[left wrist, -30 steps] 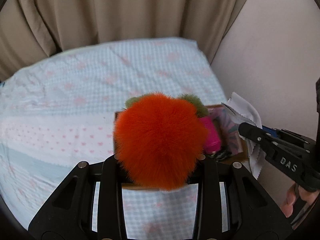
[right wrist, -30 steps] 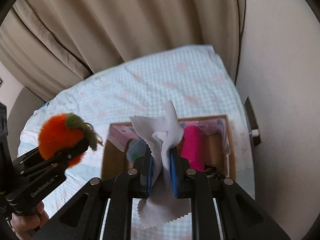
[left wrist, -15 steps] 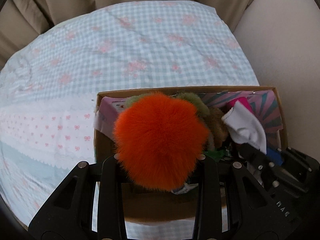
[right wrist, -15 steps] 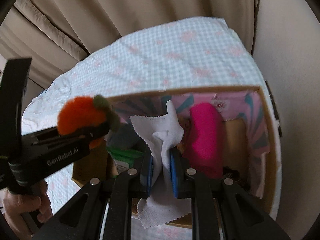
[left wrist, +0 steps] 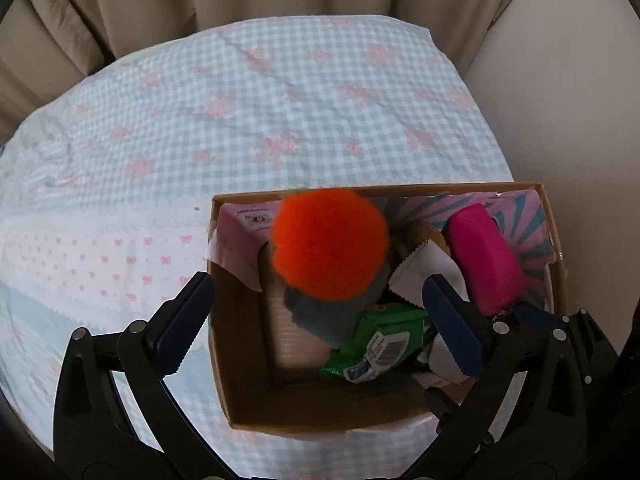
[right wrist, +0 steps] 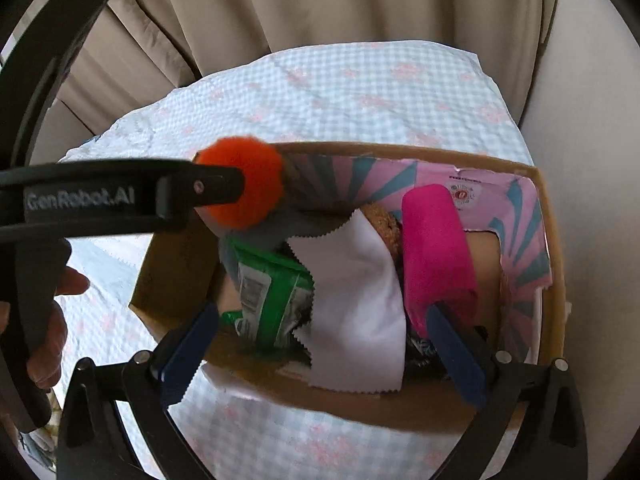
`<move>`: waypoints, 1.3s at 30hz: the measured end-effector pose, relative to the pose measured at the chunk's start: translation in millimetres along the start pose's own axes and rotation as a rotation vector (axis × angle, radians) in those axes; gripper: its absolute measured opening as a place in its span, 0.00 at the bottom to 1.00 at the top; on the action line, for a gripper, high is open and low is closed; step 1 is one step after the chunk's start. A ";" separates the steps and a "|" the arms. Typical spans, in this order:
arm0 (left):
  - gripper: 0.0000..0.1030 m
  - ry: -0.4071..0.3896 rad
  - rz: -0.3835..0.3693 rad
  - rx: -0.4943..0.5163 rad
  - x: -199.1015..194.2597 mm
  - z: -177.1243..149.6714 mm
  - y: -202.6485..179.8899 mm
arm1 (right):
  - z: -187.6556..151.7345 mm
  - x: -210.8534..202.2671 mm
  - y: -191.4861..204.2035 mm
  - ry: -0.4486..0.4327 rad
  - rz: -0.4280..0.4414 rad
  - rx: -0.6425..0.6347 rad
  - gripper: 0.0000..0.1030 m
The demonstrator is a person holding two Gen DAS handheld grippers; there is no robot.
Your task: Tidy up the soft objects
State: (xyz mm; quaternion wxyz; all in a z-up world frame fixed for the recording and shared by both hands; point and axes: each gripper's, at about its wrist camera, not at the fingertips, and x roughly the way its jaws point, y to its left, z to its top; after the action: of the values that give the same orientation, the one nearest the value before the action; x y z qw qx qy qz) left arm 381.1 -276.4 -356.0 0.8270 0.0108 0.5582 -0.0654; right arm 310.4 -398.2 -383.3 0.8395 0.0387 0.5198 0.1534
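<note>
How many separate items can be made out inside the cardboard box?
6, maybe more hidden: orange pompom at the far left, grey plush beneath it, green packet in front, white cloth mid-box, brown plush behind it, pink roll at the right.

Left gripper [left wrist: 320, 320]: jaws opening, spread wide, nothing pressed between pads, tilted steeply down.
Right gripper [right wrist: 320, 348]: jaws opening, wide, pads free.
Hand [right wrist: 44, 344]: seemingly wrapped around left gripper's handle.

A fluffy orange pom-pom [left wrist: 330, 244] sits high in the cardboard box [left wrist: 320, 420], over a grey soft item; a white zigzag-edged cloth [right wrist: 356, 304] drapes beside a pink roll [right wrist: 436, 256]
</note>
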 end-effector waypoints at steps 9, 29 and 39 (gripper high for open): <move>1.00 -0.060 -0.015 0.006 -50.3 -6.5 3.6 | 4.4 -35.3 7.1 -0.047 -0.023 0.036 1.00; 1.00 -0.406 -0.078 -0.024 -321.6 -70.4 60.0 | 23.2 -261.1 103.8 -0.326 -0.093 0.086 1.00; 1.00 -0.590 -0.040 -0.038 -421.7 -125.2 113.5 | 3.7 -352.8 170.5 -0.470 -0.136 0.089 1.00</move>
State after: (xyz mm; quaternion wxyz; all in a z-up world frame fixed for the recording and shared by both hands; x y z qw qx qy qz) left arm 124.1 -112.0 -19.5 0.9521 -0.0355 0.2952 -0.0716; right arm 131.1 -341.0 -39.5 0.9432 0.0755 0.3179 0.0603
